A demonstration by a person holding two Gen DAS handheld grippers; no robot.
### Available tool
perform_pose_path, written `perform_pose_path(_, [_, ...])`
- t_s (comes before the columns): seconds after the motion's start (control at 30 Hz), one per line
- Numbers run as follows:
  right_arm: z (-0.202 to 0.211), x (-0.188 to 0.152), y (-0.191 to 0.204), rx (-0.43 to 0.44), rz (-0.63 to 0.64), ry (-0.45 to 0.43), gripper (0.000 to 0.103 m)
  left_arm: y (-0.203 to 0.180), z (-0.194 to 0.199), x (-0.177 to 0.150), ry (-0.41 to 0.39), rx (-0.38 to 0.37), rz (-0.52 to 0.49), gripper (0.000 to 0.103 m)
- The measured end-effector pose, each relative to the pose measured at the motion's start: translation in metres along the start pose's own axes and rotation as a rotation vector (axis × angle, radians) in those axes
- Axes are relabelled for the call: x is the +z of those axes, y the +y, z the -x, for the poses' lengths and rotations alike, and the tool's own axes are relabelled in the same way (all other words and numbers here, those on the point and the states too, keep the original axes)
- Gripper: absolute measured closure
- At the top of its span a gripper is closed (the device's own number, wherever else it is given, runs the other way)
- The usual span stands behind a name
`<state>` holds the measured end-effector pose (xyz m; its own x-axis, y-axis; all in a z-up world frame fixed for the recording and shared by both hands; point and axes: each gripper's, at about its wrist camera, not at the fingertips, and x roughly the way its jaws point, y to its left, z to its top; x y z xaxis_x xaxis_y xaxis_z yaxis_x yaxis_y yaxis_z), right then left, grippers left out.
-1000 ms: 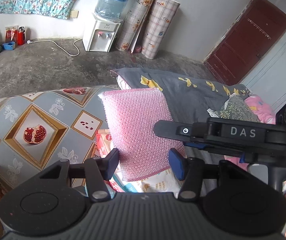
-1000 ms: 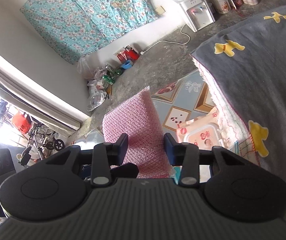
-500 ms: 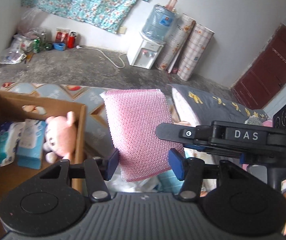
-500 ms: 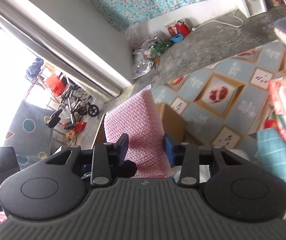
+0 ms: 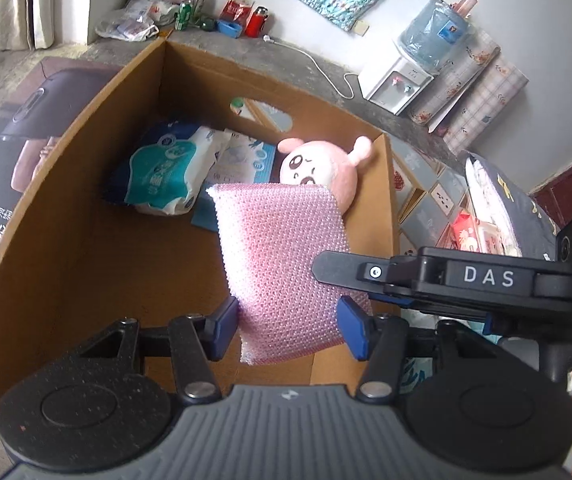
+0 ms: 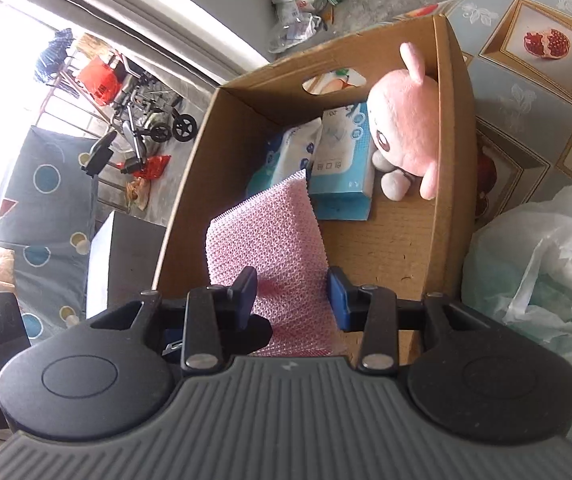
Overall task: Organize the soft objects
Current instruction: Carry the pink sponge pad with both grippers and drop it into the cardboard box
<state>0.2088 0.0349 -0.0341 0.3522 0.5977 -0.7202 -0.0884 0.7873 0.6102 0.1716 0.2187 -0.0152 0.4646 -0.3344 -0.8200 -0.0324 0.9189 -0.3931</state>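
Between both tongs (image 5: 287, 326) (image 6: 291, 298), pinched, the pink pad (image 5: 282, 264) hangs over the box (image 5: 86, 208); uneven release could drape it over the plush (image 5: 317, 168).

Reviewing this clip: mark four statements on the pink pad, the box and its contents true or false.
1. Both grippers grip the pink bubble pad. True: the left gripper and the right gripper each clamp it.
2. The cardboard box is empty. False: it holds a pink plush toy, a wipes pack and a blue tissue box.
3. The plush toy lies against a box wall. True.
4. The pad rests flat on the box floor. False: it is held above the box.
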Motion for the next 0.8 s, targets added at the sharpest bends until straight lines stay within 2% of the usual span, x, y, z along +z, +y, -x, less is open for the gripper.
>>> perform_pose_path(0.27, [-0.015,0.001,-0.013,-0.109,0.025,-0.009,0.063,0.012,-0.045,-0.003,0.091,-0.067,0.018,0.047])
perform_pose_path(0.43, [-0.009,0.013,-0.021,-0.106,0.029,-0.012,0.061,0.012,-0.064,0.000,0.137,-0.050,0.007,0.047])
perform_pose_path(0.7, [0.009,0.021,-0.025,-0.089,0.057,-0.045,0.060,0.023,-0.082,0.012,0.173,-0.011,0.064,0.047])
perform_pose_path(0.8, [0.016,0.023,-0.028,-0.083,0.054,-0.061,0.059,0.027,-0.081,0.018,0.170,-0.015,0.091,0.039])
